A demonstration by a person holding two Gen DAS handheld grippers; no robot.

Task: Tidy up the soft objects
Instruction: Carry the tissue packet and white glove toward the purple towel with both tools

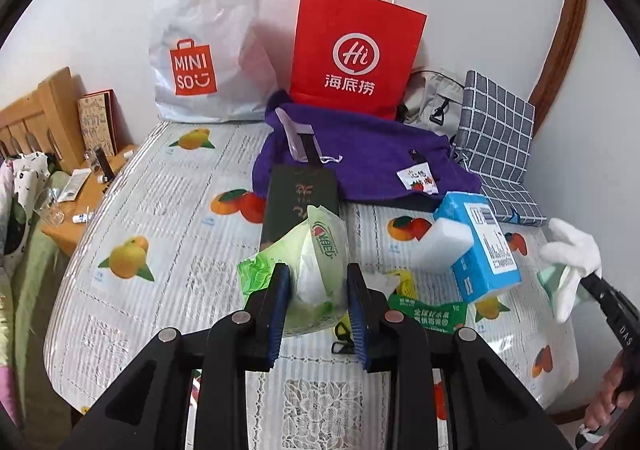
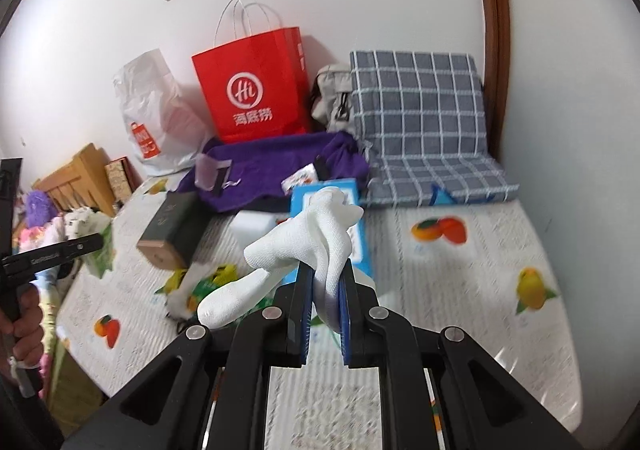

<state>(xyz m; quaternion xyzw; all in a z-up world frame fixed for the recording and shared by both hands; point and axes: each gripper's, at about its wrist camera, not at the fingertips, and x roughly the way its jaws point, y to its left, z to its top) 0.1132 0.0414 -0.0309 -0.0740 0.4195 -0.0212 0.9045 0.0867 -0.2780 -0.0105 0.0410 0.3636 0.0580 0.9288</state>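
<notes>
My left gripper is shut on a green tissue pack and holds it above the table. My right gripper is shut on a white glove, lifted above the table; the glove also shows at the right edge of the left wrist view. A purple cloth lies at the back, also seen in the right wrist view. A blue tissue pack and a white sponge block lie beside it. A checked cushion leans on the wall at the right.
A red paper bag and a white Miniso bag stand against the wall. A dark box lies mid-table. A green fruit net bag lies near the front. A grey backpack stands behind the cushion. A wooden bedside shelf is at the left.
</notes>
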